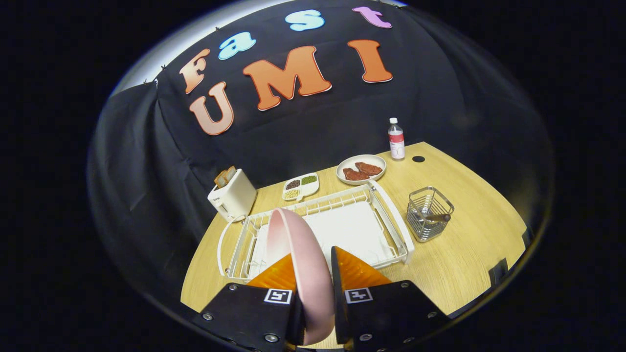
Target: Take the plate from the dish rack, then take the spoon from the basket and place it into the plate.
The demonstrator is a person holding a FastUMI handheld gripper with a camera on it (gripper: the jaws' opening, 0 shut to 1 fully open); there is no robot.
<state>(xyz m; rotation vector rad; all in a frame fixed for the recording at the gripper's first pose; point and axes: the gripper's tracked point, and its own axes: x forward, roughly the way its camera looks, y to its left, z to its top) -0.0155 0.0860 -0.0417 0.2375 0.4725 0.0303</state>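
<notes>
A pink plate (301, 259) stands on edge between my two fingers, and my gripper (313, 266) is shut on it, one finger on each face. The plate is held up over the near part of the white dish rack (391, 220), whose bars lie just beyond the fingers. To the right of the rack stands a wire basket (429, 213) with the spoon (433, 216) lying across its inside, its dark handle end showing.
A white toaster (233, 196) with bread sits left of the rack. Behind the rack are a divided dish of seasonings (301, 186), a plate of meat (361, 169) and a small bottle (396, 139). Bare wooden tabletop (464, 259) lies right of the rack.
</notes>
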